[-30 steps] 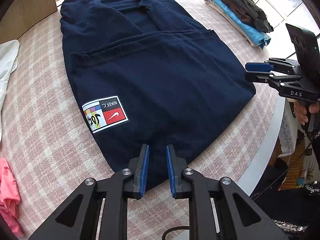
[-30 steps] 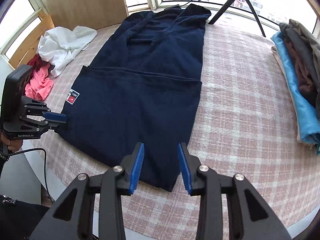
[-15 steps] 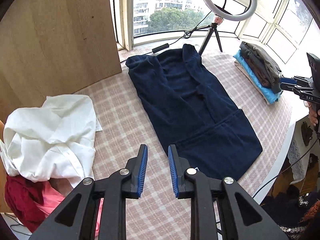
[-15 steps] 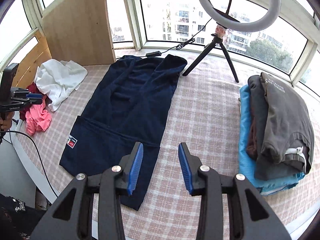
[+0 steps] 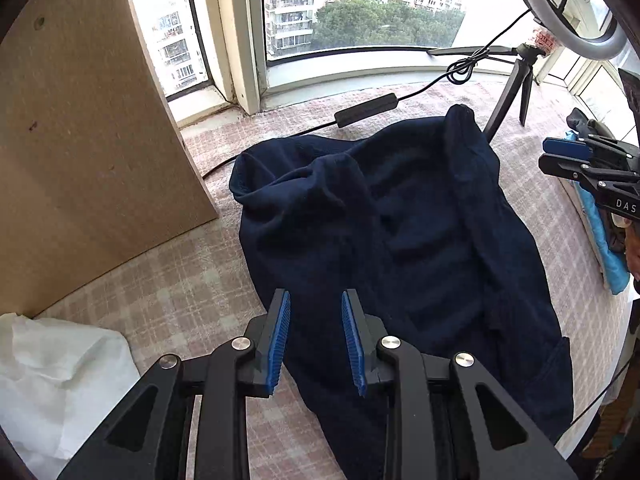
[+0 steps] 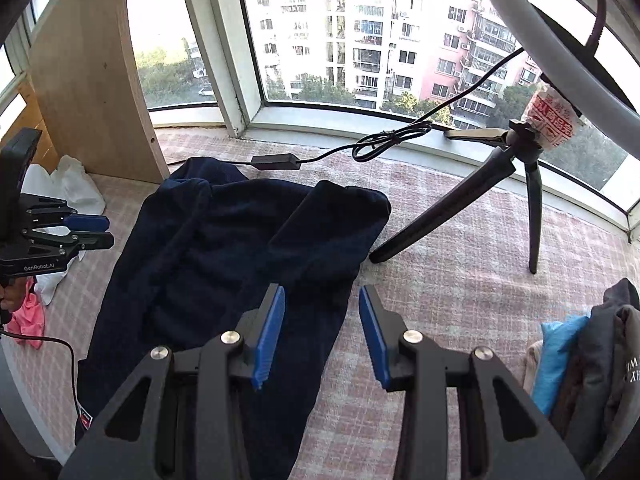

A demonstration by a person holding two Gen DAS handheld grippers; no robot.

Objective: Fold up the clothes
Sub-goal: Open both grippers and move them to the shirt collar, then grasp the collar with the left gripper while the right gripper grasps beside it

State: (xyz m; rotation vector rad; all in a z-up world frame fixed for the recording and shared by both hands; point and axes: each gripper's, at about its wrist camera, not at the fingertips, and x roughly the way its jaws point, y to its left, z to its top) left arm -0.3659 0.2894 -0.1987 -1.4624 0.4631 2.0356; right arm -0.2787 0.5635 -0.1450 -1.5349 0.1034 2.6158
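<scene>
Left wrist view shows the left gripper (image 5: 314,336) hovering with its blue pads spread and nothing between them, above the left edge of the navy garment (image 5: 400,248), which lies lengthwise on the checked tablecloth (image 5: 168,280) with its far end bunched near the window. From the right wrist view, the right gripper (image 6: 322,332) also hangs empty, jaws spread wide, over the garment's right edge. The main risk, as I judge it, is the rumpled far end: a pinch there could catch only one layer or a ridge of the bunch, so the fold would come out crooked or drag the cloth askew. The black cable (image 6: 276,162) with its inline box lies just beside that far end, and the tripod (image 6: 516,196) leg stands near the right corner; a sweeping lift could snag the cord or knock the leg and tip the ring light (image 6: 560,40). The folded stack (image 6: 592,360) at the right could be brushed on a wide swing. Readable writing: "GenRobot.AI" on the left gripper's body as seen from the right, "DAS" on the right gripper's side, red characters on the tripod's wrap too small to read, and a small red label at the garment's near corner, illegible.
</scene>
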